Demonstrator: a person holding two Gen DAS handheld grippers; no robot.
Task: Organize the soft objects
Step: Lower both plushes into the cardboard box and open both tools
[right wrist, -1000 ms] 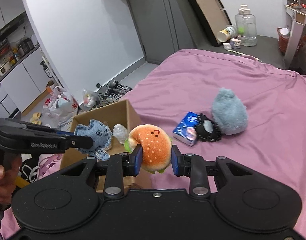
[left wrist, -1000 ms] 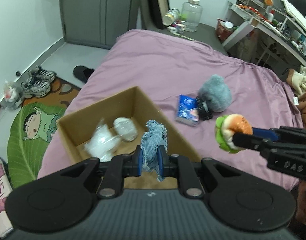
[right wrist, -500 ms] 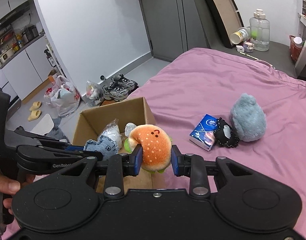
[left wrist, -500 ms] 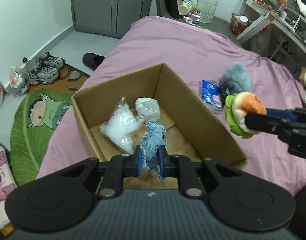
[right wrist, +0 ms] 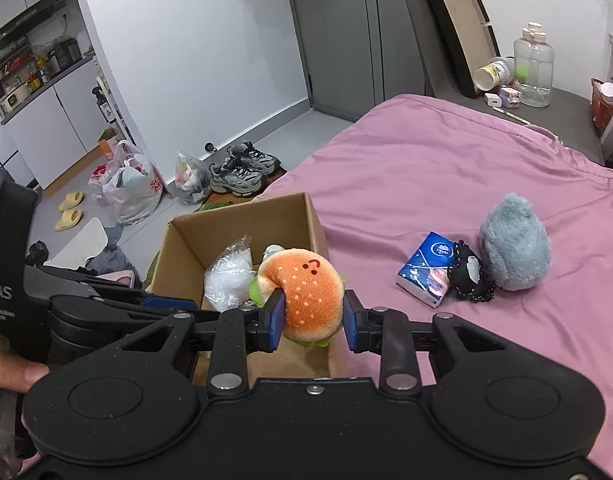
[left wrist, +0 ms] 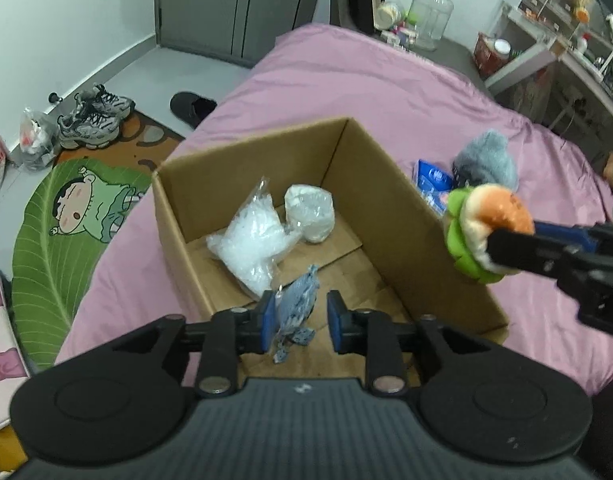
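Left wrist view: left gripper [left wrist: 300,318] jaws just opening, denim scrap [left wrist: 296,312] loose between them above cardboard box [left wrist: 386,184] at bed [left wrist: 386,80] edge. Right gripper [right wrist: 312,322] jaws clamp burger plush [right wrist: 306,292].

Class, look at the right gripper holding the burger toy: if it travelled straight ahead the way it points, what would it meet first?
Probably the cardboard box: the right gripper aims down over its near corner, burger toy leading. Depth is unclear, so the box's wall or floor.
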